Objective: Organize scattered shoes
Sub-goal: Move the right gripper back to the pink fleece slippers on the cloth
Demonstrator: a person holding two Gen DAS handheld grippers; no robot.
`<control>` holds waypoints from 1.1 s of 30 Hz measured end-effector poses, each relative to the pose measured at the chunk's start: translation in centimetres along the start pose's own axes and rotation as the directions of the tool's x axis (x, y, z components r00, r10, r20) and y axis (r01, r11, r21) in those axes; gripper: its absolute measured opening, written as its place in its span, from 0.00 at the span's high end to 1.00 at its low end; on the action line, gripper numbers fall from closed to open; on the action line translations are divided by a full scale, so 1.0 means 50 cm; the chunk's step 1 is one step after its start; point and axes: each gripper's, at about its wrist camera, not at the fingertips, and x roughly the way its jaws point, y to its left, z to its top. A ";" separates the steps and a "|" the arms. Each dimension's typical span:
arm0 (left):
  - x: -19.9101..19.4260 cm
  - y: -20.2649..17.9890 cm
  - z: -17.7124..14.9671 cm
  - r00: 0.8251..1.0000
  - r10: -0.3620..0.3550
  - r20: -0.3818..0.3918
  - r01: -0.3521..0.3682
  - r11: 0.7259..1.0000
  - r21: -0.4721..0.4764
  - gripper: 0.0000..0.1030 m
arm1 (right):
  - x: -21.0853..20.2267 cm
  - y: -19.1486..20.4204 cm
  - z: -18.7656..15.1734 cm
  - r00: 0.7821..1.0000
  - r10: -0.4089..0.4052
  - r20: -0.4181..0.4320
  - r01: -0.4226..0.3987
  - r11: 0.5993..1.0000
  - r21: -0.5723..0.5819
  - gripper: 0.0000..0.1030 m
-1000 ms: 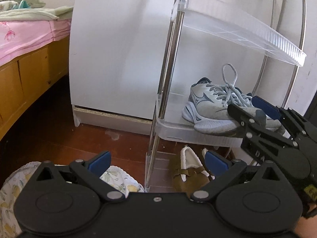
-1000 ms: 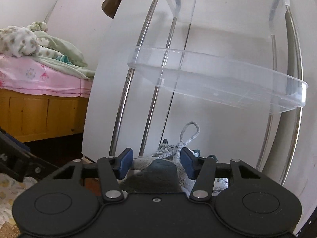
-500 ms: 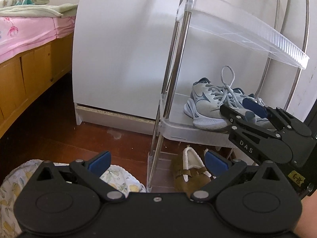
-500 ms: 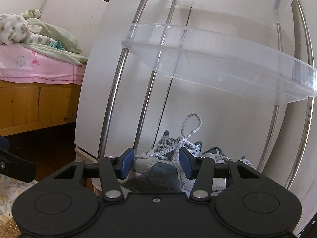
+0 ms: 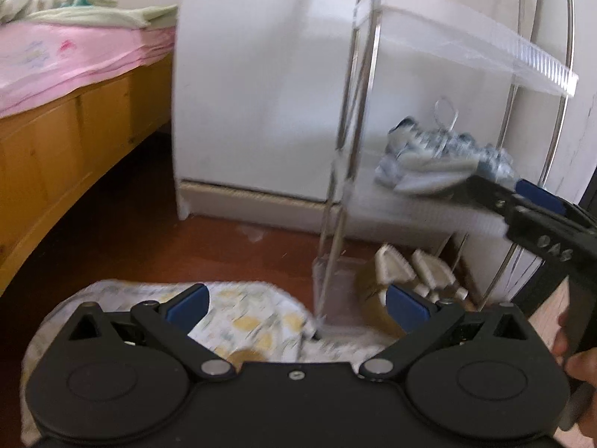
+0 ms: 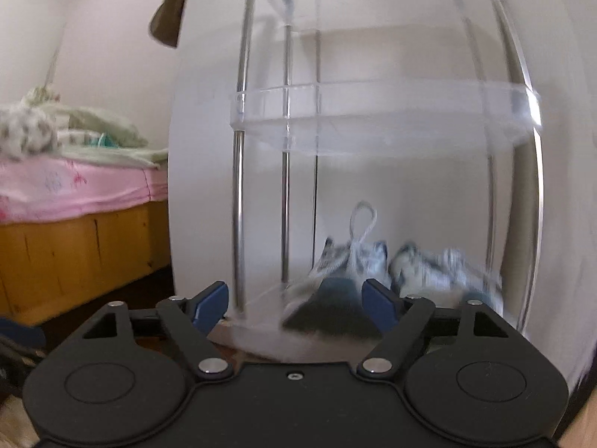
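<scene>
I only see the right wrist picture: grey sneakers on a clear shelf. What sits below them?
Observer: A pair of brown fleece-lined slippers, on the lowest level of the rack.
Visitor: Anything on the ground in front?
Observer: A floral cloth lies on the floor, left of the rack's foot.
Visitor: And the other tool?
Observer: The left gripper is open and empty, above that cloth.
</scene>
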 end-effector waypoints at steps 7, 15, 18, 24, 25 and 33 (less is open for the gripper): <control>-0.076 0.120 -0.121 0.992 0.090 -0.091 -0.097 0.993 -0.074 0.01 | -0.056 0.068 -0.083 0.987 0.092 -0.133 -0.076 0.990 0.122 0.07; -0.164 0.263 -0.243 0.963 0.201 -0.180 -0.226 0.966 -0.127 0.01 | -0.072 0.209 -0.164 0.928 0.230 -0.293 -0.184 0.967 0.174 0.06; -0.198 0.311 -0.284 0.951 0.241 -0.193 -0.268 0.954 -0.131 0.01 | -0.076 0.282 -0.202 0.882 0.311 -0.353 -0.258 0.948 0.188 0.05; -0.264 0.405 -0.365 0.923 0.315 -0.220 -0.349 0.927 -0.136 0.01 | -0.084 0.429 -0.276 0.759 0.457 -0.464 -0.396 0.889 0.228 0.05; -0.270 0.418 -0.377 0.920 0.321 -0.223 -0.355 0.925 -0.134 0.01 | -0.085 0.454 -0.289 0.735 0.479 -0.480 -0.418 0.877 0.237 0.05; -0.313 0.490 -0.474 0.904 0.346 -0.250 -0.394 0.901 -0.180 0.01 | -0.034 0.634 -0.387 0.520 0.478 -0.708 -0.366 0.874 0.321 0.05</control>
